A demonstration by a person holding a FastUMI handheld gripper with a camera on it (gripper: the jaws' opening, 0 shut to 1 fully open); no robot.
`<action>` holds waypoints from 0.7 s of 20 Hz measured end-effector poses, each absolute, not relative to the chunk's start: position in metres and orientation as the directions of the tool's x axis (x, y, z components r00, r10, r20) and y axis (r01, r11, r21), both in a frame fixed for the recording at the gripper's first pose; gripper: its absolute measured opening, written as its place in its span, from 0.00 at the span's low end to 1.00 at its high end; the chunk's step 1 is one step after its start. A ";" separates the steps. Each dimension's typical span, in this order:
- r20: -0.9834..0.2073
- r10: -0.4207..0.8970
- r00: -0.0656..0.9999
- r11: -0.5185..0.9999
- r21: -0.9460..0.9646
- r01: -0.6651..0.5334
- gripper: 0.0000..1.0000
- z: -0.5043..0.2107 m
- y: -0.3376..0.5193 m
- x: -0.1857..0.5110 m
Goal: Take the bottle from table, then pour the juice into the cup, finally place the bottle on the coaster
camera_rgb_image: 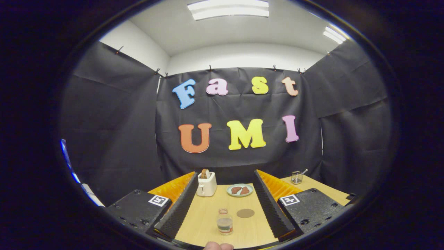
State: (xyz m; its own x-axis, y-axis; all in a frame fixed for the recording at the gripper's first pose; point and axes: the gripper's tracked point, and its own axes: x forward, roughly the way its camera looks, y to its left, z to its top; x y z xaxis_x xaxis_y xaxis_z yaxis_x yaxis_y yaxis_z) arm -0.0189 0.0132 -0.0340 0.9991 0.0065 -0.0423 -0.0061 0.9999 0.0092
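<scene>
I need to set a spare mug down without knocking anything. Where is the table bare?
Bare wood lies between the toaster and the bottle, and right of the coaster toward the open tongs. Tighter between the bottle and coaster, and by the plate.

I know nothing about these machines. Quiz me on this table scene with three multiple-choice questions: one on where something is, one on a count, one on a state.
1. Where does the bottle stand?
A. on the coaster
B. on the table between the fingers, beside the coaster
C. on the plate

2. How many brown pieces lie on the plate?
A. two
B. four
C. none

3. How is the gripper?
A. shut on the bottle
B. shut on the toaster
C. open, touching nothing

Answers:
1 B, the round brown coaster lies bare beside the bottle.
2 A, two pieces show side by side.
3 C, the fingers stand wide apart, clear of the bottle.
</scene>
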 end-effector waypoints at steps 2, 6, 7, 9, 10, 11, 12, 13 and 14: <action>-0.054 0.012 0.998 1.000 0.013 -0.012 1.00 -0.047 0.015 -0.020; -0.079 0.009 0.997 1.000 0.014 -0.008 1.00 -0.084 0.017 -0.026; -0.083 -0.001 0.997 1.000 0.000 0.001 1.00 -0.095 0.013 -0.027; -0.097 -0.029 0.995 0.999 -0.021 0.027 1.00 -0.120 0.006 -0.028; -0.107 -0.035 0.994 0.999 -0.016 0.034 1.00 -0.133 0.005 -0.029; -0.105 -0.033 0.994 0.999 -0.003 0.033 1.00 -0.142 0.007 -0.030; -0.102 -0.035 0.994 0.999 0.010 0.037 1.00 -0.150 0.007 -0.030; -0.102 -0.038 0.994 0.999 0.015 0.039 1.00 -0.161 0.004 -0.030; -0.113 -0.041 0.993 0.999 0.012 0.042 1.00 -0.173 0.003 -0.029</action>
